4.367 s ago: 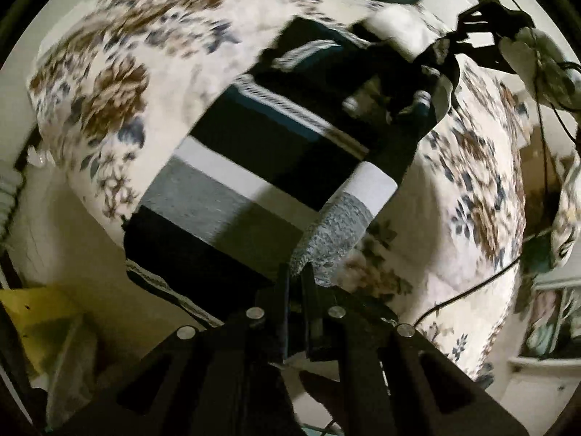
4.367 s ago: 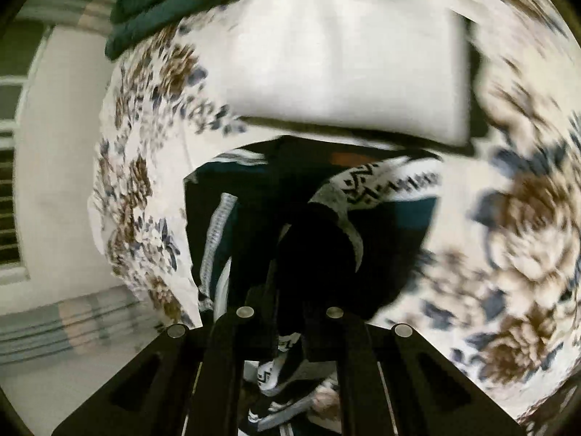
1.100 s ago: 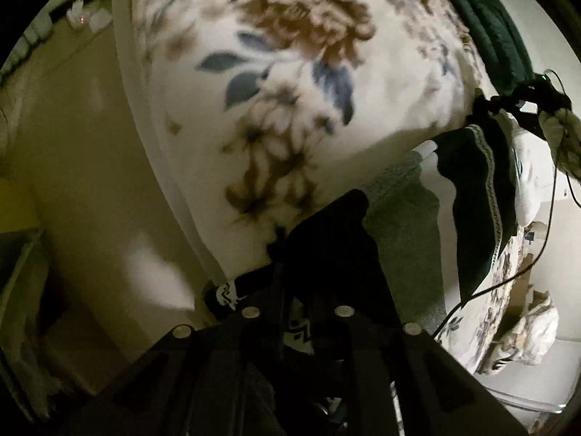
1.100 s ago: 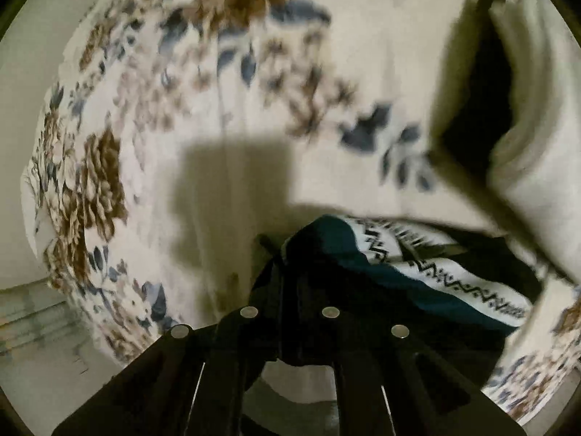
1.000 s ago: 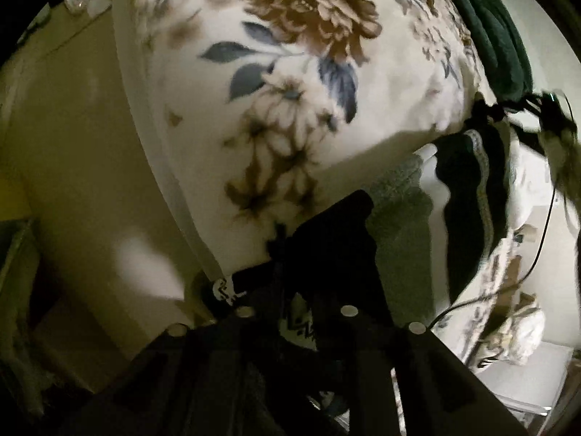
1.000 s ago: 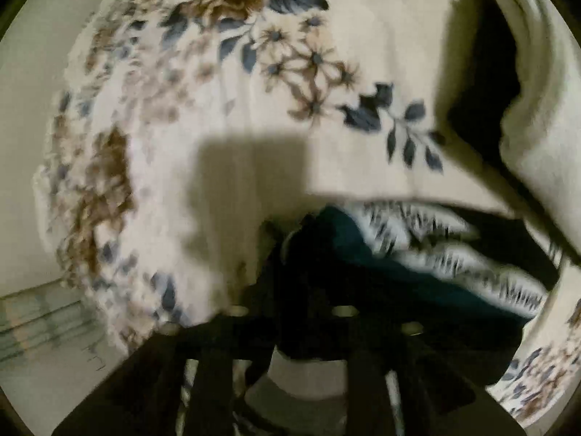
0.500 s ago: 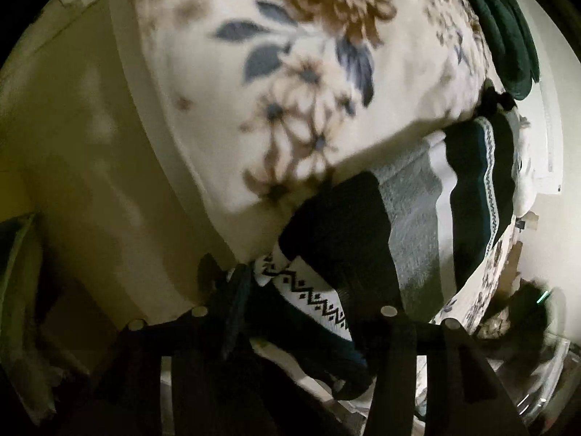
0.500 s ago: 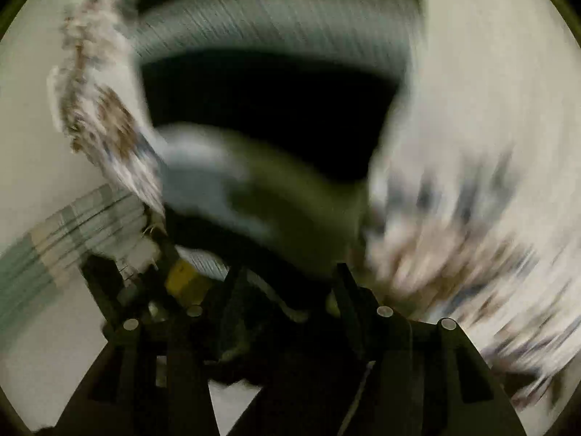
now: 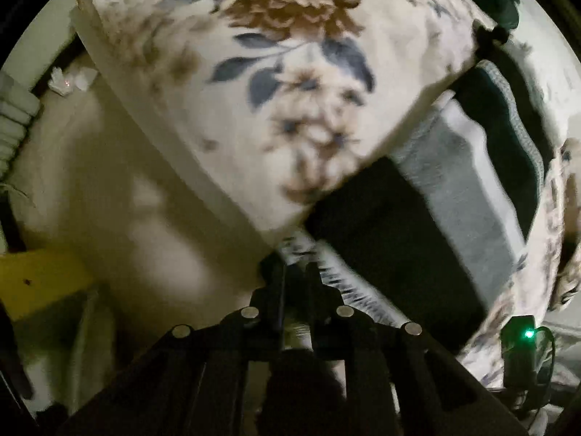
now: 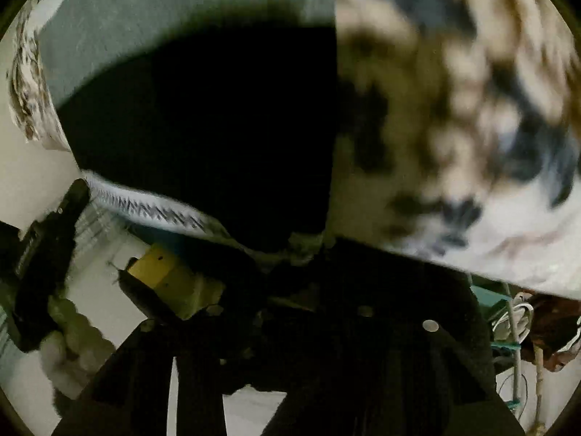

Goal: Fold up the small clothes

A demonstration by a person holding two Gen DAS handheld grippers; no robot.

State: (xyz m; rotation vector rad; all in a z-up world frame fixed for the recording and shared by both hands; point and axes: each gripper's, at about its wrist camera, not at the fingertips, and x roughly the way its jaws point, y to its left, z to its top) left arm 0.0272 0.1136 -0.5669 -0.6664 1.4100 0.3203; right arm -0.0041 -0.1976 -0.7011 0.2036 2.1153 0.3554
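Observation:
The striped sweater (image 9: 454, 196) lies flat on the floral blanket (image 9: 290, 83), with black, grey, white and dark green bands. Its patterned hem (image 9: 341, 276) hangs at the bed's edge. My left gripper (image 9: 295, 272) points down at that edge, its jaws closing, pinched on the hem's end. The right wrist view is blurred and dark. There the black band (image 10: 218, 138) fills the middle, with the hem (image 10: 152, 207) below it. My right gripper (image 10: 305, 250) is at the sweater's other near corner, jaws closing; a bit of cloth seems to lie between them. The left gripper (image 10: 78, 190) shows at the left.
A yellow box (image 9: 36, 276) stands on the floor beside the bed, and also shows as the yellow box (image 10: 163, 272) in the right wrist view. A black device with a green light (image 9: 526, 334) sits at the right. Cables (image 10: 515, 319) hang near the bed's edge.
My right gripper let go of the sweater's far patterned part and swept down to its near edge. My left gripper opened, then closed again on the hem.

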